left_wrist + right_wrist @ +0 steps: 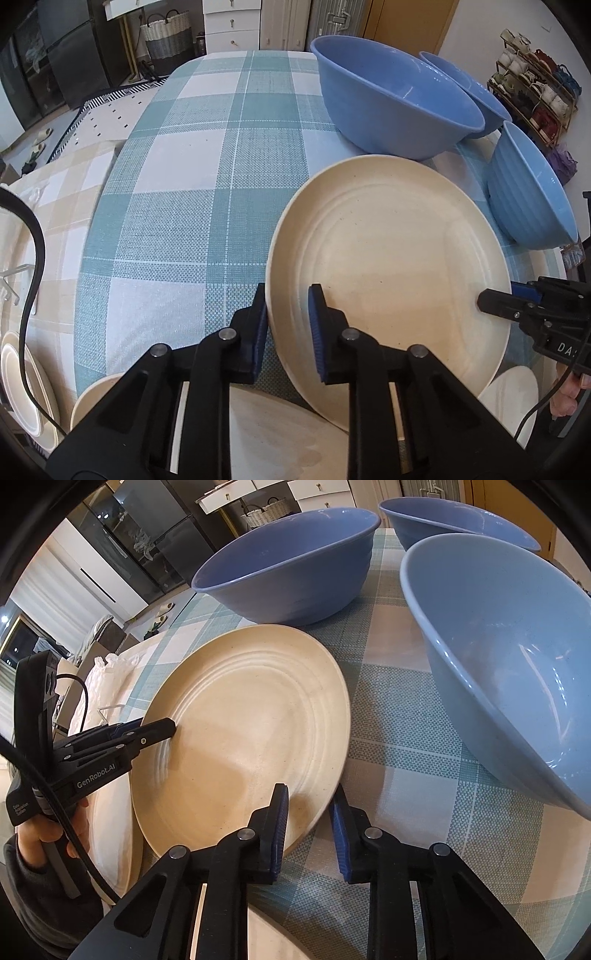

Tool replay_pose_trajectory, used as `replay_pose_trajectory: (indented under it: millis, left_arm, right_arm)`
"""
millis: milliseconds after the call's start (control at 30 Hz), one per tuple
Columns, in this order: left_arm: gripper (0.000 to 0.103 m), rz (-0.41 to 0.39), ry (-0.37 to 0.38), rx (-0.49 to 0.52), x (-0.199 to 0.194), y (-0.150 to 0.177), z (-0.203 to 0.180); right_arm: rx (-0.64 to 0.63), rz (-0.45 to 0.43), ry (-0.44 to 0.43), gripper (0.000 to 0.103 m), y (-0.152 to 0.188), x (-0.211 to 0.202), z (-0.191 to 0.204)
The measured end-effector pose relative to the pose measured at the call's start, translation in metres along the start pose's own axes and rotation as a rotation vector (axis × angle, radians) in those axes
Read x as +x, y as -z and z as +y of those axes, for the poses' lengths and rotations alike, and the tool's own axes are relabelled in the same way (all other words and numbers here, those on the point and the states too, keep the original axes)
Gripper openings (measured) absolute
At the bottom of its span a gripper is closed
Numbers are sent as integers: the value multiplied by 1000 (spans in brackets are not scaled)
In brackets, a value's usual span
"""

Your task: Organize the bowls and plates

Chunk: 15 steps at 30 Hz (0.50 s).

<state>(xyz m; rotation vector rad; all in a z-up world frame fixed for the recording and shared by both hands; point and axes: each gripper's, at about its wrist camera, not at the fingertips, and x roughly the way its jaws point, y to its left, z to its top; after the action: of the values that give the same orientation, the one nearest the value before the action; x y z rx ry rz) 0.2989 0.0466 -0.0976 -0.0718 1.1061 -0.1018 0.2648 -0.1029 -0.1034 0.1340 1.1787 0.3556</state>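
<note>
Pinching opposite rims of the cream plate [388, 266], left tongs [288, 328] and right tongs [310, 827] hold it tilted between them over the counter [192, 192], likely for stacking, blue bowls [291, 565] beyond.

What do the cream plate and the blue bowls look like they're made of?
Cream plate: matte and finely speckled with moulded rings, probably wheat-straw plastic or melamine, though stoneware is possible. Blue bowls: smooth, thin-walled, with soft glossy highlights, likely plastic or melamine.
</note>
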Motion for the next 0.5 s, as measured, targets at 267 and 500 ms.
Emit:
replay_pose_trajectory:
  millis: [267, 500]
  left_arm:
    - [11, -41, 23, -1, -19, 2, 3]
    - [11, -72, 15, 15, -41, 8, -4]
  right_arm:
    - [6, -24, -7, 22, 7, -9, -4]
    - [-20, -51, -3, 21, 13, -22, -1]
